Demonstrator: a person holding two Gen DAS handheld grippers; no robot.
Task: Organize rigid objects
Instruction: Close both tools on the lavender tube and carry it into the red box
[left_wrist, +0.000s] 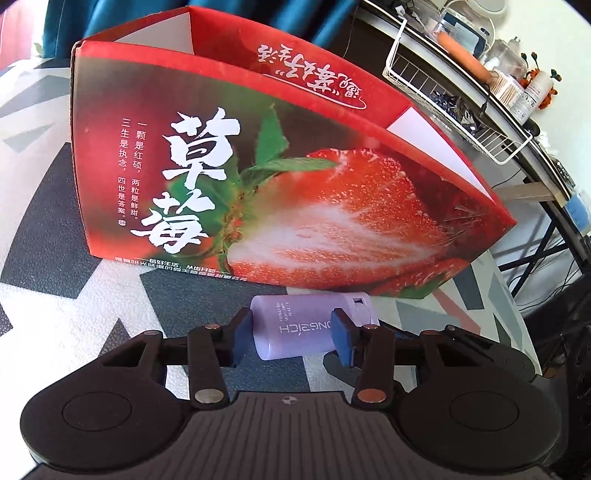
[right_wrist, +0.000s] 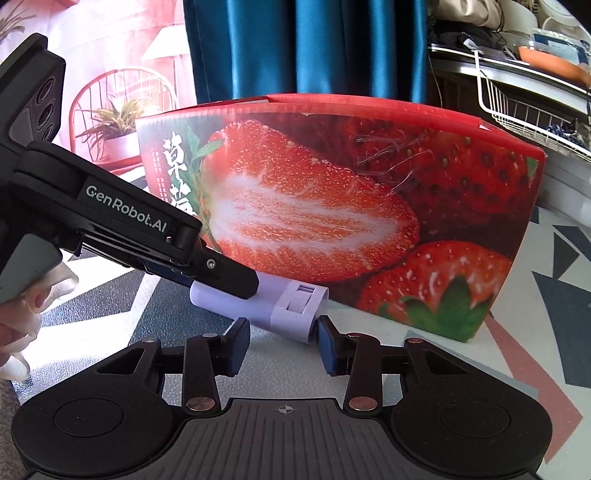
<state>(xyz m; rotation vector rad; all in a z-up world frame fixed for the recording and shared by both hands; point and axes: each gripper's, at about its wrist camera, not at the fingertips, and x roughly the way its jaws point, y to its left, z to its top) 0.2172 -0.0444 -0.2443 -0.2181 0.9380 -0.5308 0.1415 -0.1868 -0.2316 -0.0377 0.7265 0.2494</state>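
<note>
My left gripper (left_wrist: 293, 334) has its pads pressed on both sides of a lilac bottle (left_wrist: 306, 328) lying on its side. My right gripper (right_wrist: 282, 341) stands narrow around the bottle's cap end (right_wrist: 295, 308); I cannot tell whether its pads touch. The bottle lies on the patterned mat (left_wrist: 55, 221), right against the foot of a red strawberry box (left_wrist: 258, 177), whose open top hides any contents. Beyond the box hang blue curtains (right_wrist: 314, 44), with a white wire basket (left_wrist: 458, 107) on a cluttered shelf beside them.
</note>
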